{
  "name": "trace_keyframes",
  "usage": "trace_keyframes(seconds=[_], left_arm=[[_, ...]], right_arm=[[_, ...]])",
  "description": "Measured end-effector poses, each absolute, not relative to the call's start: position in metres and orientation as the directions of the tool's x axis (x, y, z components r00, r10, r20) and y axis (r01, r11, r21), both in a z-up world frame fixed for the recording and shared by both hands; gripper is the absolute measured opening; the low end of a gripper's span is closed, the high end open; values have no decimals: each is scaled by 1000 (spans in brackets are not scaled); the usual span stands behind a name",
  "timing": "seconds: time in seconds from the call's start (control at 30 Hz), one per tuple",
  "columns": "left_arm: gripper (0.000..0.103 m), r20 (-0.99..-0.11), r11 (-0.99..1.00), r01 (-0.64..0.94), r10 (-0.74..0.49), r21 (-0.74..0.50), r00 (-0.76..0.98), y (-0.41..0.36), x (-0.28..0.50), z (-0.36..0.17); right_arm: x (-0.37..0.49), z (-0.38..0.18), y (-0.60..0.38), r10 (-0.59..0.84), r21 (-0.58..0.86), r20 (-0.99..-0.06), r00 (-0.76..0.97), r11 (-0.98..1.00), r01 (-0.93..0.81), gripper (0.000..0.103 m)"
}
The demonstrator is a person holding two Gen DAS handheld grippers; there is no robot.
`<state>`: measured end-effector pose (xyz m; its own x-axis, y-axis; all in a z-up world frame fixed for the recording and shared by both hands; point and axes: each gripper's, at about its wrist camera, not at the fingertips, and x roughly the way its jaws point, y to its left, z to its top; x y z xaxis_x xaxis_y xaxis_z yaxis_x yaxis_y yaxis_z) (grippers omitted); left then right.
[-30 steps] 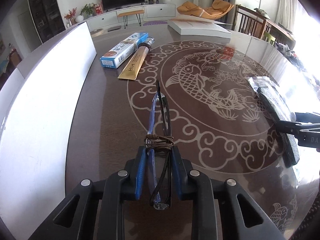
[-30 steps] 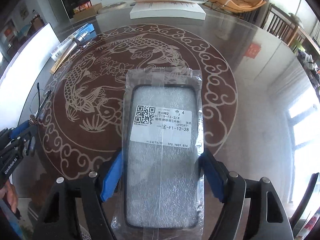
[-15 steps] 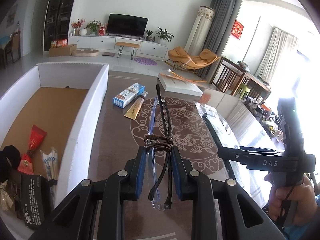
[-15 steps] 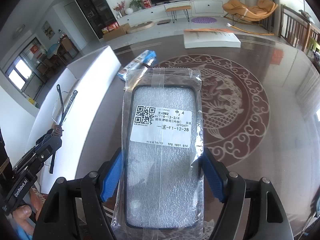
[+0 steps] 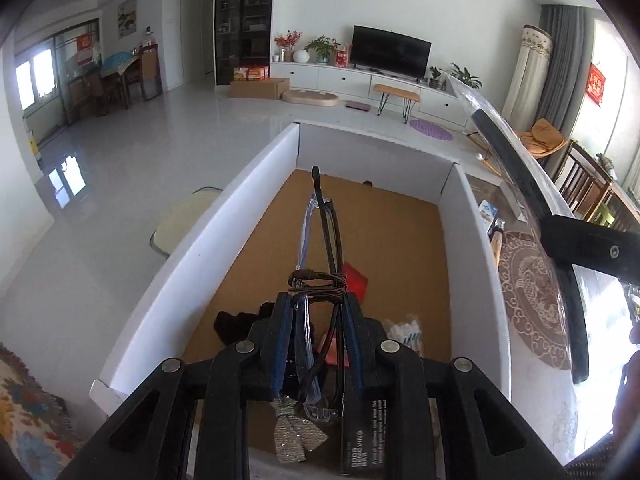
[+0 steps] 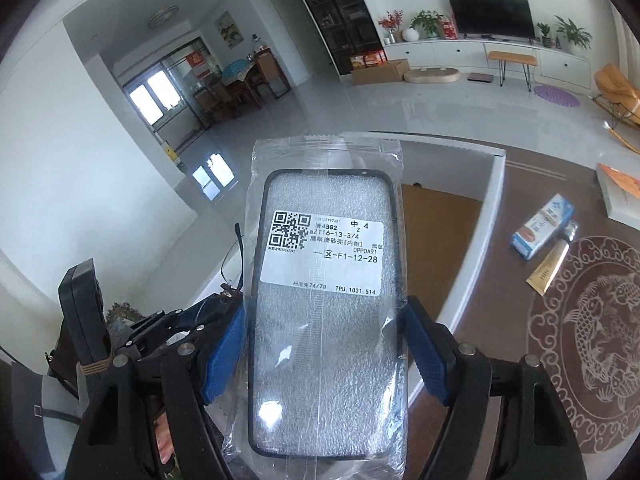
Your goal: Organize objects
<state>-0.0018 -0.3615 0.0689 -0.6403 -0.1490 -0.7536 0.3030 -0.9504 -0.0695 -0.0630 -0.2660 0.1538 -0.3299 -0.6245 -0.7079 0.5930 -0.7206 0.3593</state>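
Two things go to the big white cardboard box (image 5: pixel 472 248)
Left gripper (image 5: pixel 316 344), clamped on folded black-framed glasses (image 5: pixel 320 240), hangs over the box; right gripper (image 6: pixel 324 360), clamped on a bagged black phone case (image 6: pixel 326 320), is beside it.

My left gripper (image 5: pixel 316 340) clamps folded black-framed glasses (image 5: pixel 320 248) above a white-walled, brown-floored cardboard box (image 5: pixel 256 184); a red packet (image 5: pixel 356 280) lies at one o'clock.
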Motion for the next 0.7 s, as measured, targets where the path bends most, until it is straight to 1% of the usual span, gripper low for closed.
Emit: trace_keyframes(seconds=[0.07,0.13,0.17,0.2,0.23,0.3,0.33,0.37,0.4,0.47,0.53,0.6,0.7], left_arm=[[29,-785,-944,325,-165,-49,-597,-368,-4,53],[44,-811,-936,351,-194,-14,-552,-369,-9,38],[67,-818,-932,362,-207,-2,-536,-369,-11,33],[81,-817,-928,374,-222,9,-533,-368,-12,30],[83,-807,-923,383,-252,35,-534,-364,-11,30],[83,-770,-918,391,-293,61,-566,-355,-6,35],[84,-755,-917,395,-298,56,-584,-353,-4,38],[88,-742,-916,399,-297,44,-601,-351,-1,41],[90,-730,-913,406,-297,29,-616,-350,1,44],[90,-707,-915,403,-276,-14,-651,-343,3,50],[90,-688,-923,380,-238,-59,-685,-330,5,58],[90,-667,-937,336,-188,-100,-721,-311,6,69],[90,-621,-964,231,-100,-134,-777,-273,11,85]], right_arm=[[-58,133,-288,-610,338,-729,-309,-714,612,77],[-55,105,-304,-579,312,-774,-256,-701,642,83],[-51,92,-307,-554,301,-799,-233,-704,644,84],[-49,81,-307,-542,302,-812,-216,-706,641,84],[-47,76,-302,-553,315,-805,-212,-703,638,84],[-44,77,-279,-582,337,-775,-247,-711,616,88],[-44,80,-265,-590,339,-757,-282,-723,602,89],[-44,85,-248,-597,340,-734,-324,-736,585,92],[-45,90,-232,-598,337,-714,-365,-750,569,97],[-44,100,-199,-578,313,-677,-455,-786,534,102],[-46,106,-167,-520,261,-656,-547,-836,482,103],[-48,100,-129,-435,205,-658,-615,-889,410,103],[-56,65,-69,-258,86,-694,-673,-957,278,103]])
